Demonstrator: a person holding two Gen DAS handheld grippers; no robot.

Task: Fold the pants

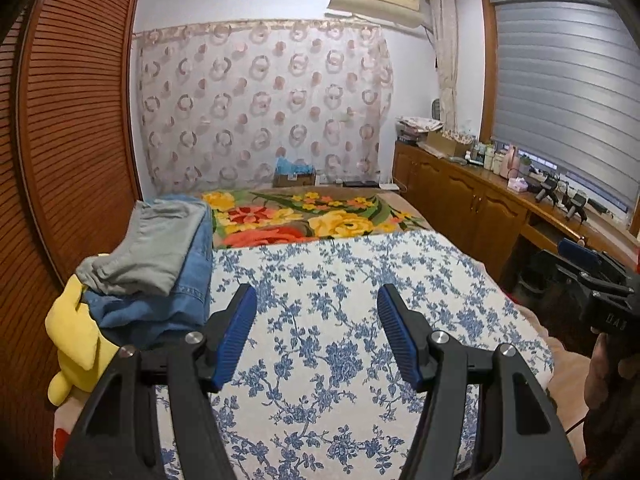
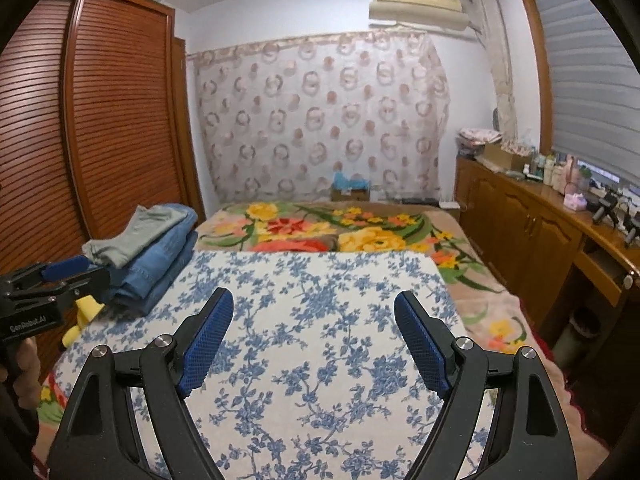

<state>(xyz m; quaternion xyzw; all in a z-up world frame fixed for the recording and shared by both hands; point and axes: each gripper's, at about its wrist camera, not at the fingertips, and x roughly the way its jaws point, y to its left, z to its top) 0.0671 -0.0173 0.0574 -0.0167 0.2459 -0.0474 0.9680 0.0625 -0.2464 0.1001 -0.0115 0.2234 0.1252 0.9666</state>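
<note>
Both the left hand-held gripper [image 1: 316, 300] and the right hand-held gripper [image 2: 314, 306] hang open and empty above the blue-flowered white quilt [image 1: 340, 320]. The folded grey and denim pants [image 1: 160, 264] are stacked at the bed's left edge. I judge the fold complete; the next move needs another pair.

yellow plush toy [image 1: 76, 336] | floral blanket [image 2: 320, 228] | louvred wardrobe [image 1: 76, 120]

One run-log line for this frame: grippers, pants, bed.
left gripper: open, empty | right gripper: open, empty | pants: folded stack, bed's left edge | blue floral sheet: nothing on it under the grippers
</note>
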